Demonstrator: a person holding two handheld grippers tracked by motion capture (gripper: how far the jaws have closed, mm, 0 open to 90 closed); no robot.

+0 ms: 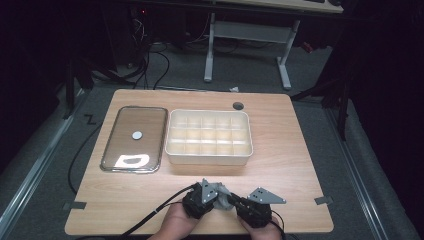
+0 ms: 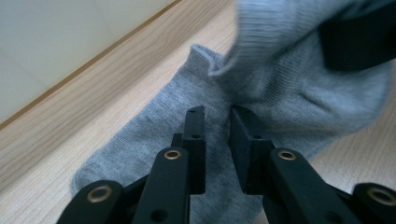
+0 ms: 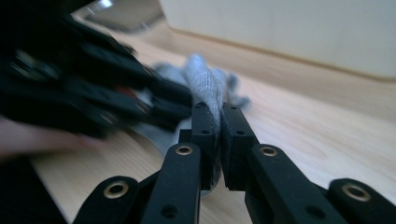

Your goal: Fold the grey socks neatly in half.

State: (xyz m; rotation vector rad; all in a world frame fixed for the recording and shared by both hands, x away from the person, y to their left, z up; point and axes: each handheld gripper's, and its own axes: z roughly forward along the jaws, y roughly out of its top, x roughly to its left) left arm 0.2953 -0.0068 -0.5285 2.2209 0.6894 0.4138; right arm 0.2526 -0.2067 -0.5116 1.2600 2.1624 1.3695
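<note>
**Two grippers meet over a grey sock at the near edge of the table**

In the high view, both hands come in from the bottom edge, close together, at the near edge of the wooden table (image 1: 125,195). The left gripper (image 1: 209,194) points forward and a little to the right; the right gripper (image 1: 235,201) points to the left, toward it. The two tips almost meet over the grey sock (image 1: 223,195), which lies on the table just in front of the divided beige box (image 1: 209,157). To the left of the box lies a clear lid (image 1: 134,139).

In the left gripper view, the left gripper (image 2: 215,122) has its jaws a little apart, standing over the flat part of the sock (image 2: 154,135); nothing is pinched between them. Part of the sock is lifted and folded at the upper right.

In the right gripper view, the right gripper (image 3: 219,122) is clamped on a fold of the sock (image 3: 205,84), which stands up between its jaws. The left gripper appears blurred just beside it.
</note>
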